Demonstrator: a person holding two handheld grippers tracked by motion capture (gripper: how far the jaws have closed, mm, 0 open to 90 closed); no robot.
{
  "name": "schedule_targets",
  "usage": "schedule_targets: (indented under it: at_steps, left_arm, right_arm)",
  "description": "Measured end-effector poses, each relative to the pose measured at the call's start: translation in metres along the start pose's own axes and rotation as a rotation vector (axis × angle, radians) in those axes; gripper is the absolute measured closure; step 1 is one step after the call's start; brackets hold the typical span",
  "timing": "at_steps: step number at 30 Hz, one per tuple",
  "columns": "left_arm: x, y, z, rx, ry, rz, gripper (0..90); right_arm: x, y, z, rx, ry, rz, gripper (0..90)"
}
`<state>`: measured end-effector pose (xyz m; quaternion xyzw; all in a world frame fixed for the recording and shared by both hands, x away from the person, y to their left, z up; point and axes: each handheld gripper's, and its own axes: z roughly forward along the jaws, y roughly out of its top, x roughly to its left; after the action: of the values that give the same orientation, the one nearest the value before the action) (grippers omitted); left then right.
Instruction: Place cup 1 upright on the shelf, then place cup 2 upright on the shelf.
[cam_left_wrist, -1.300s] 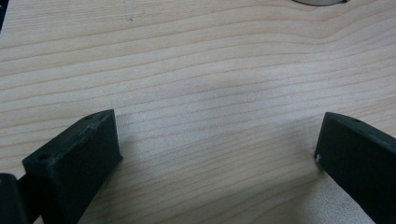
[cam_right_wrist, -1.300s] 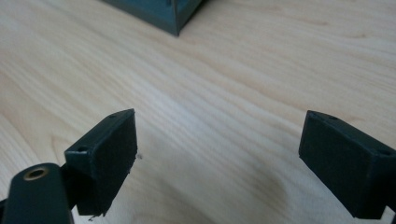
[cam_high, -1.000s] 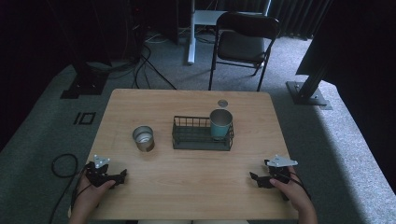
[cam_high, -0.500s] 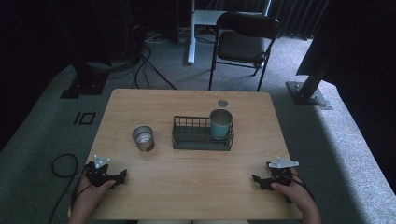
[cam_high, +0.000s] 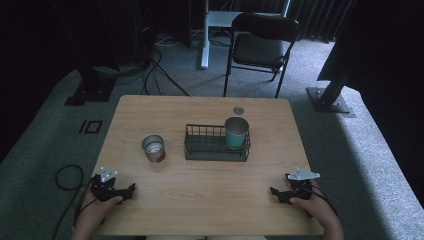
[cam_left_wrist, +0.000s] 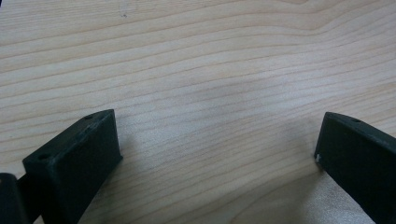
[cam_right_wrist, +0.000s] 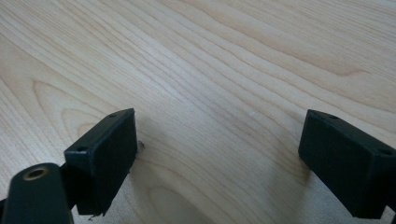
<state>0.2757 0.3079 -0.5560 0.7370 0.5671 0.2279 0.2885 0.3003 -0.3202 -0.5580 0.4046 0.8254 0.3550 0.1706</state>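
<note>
Table (cam_high: 200, 200) was light wood with wavy brown grain lines; both gripper views showed matte black jaws over it. Wire basket (cam_high: 216, 145) was dark grey-green, the cup (cam_high: 236, 132) in it teal, the can (cam_high: 153, 148) bare silver metal, and a small grey disc (cam_high: 238, 110) lay behind. Chair (cam_high: 262, 45) was black, carpet (cam_high: 45, 150) speckled grey; left gripper (cam_high: 131, 189) and right gripper (cam_high: 273, 191) were black with pale grey top plates.
</note>
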Motion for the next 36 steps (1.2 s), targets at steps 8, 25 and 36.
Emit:
schedule_targets:
  at_steps: [8,25,36]
  left_arm:
    - [0.0011,-0.0018,-0.0016,-0.001,-0.016,0.016,0.6]
    - [0.0028,-0.0068,-0.0067,0.002,-0.061,0.066,0.6]
    - [-0.0031,-0.0027,-0.0102,-0.019,-0.08,0.075,0.6]
  right_arm:
    - [0.0,0.0,0.0,0.0,0.0,0.0,11.3]
    - [0.0,0.0,0.0,0.0,0.0,0.0,11.3]
    - [0.0001,0.0,0.0,0.0,0.0,0.0,11.3]
